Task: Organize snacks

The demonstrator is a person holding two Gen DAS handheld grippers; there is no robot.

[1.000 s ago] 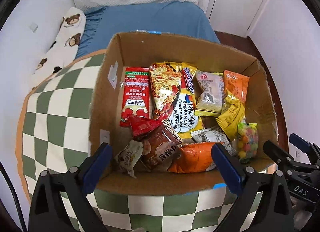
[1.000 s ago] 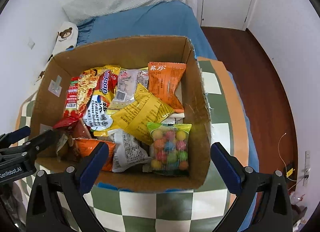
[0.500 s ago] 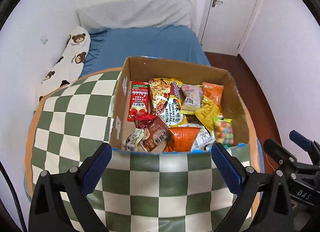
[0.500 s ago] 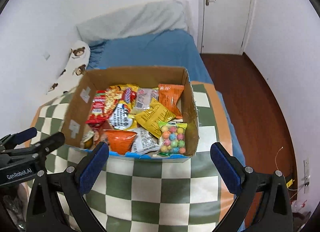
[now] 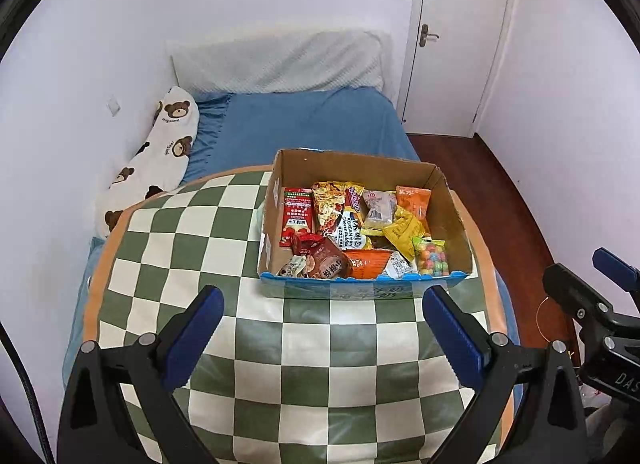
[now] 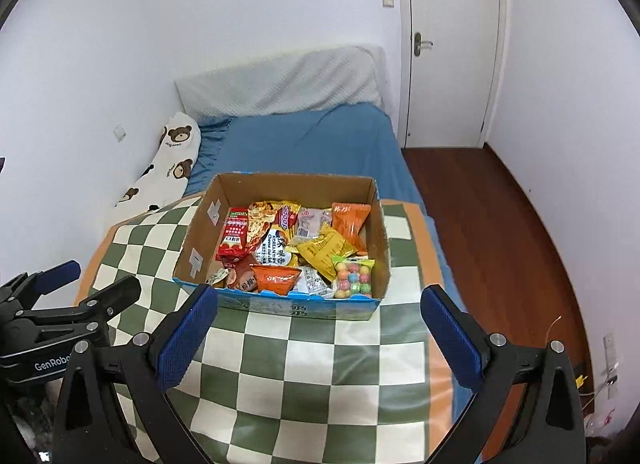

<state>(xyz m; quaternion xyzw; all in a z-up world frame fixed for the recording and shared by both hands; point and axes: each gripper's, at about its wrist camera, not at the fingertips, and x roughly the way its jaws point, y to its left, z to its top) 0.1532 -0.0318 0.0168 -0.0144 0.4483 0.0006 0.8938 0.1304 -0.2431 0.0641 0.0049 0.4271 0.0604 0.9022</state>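
Many bright snack packets (image 5: 360,232) heaped in cardboard box (image 5: 452,215) (blue-edged), both tongs (image 5: 322,328) (image 6: 318,326) spread wide, empty.

The table (image 5: 320,364) wears a green-and-cream checked cloth with an orange border. The cardboard box (image 5: 448,199) is brown inside, with a blue printed front. In it lie a red packet (image 5: 297,212), a yellow packet (image 5: 404,229), an orange packet (image 5: 414,199) and a clear bag of multicoloured sweets (image 5: 430,258). The bed (image 5: 304,131) is blue; its pillow (image 5: 168,143) is white with brown bears.
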